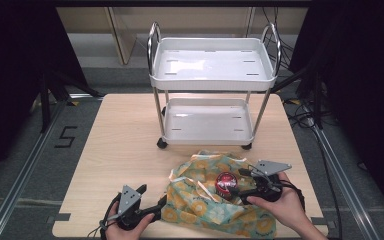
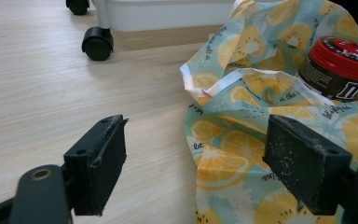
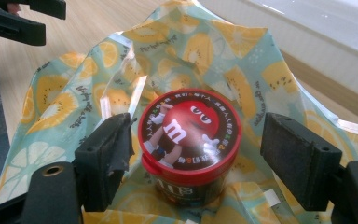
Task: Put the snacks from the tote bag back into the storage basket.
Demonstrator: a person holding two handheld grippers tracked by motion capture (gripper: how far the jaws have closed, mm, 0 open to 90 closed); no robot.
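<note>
Both grippers are sitting at the tabletop's (image 1: 125, 145) near edge: left gripper (image 2: 193, 161) gaping empty at the lemon-print cloth's (image 1: 207, 205) edge, right gripper (image 3: 193, 154) spread wide around the red-lidded candy tub (image 3: 189, 140), jaws not touching it. Beyond, a white 2-shelf cart (image 1: 210, 70) is standing.

Cart (image 1: 210, 95) blocks far side; left tabletop (image 1: 120, 145) free.

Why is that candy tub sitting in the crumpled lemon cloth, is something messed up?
Nothing looks spilled or broken. The candy tub stands upright with its red lid on, nestled in the rumpled lemon-print bag. The bag is bunched up rather than flat. Both the left gripper and right gripper are open, and the white cart stands straight.
</note>
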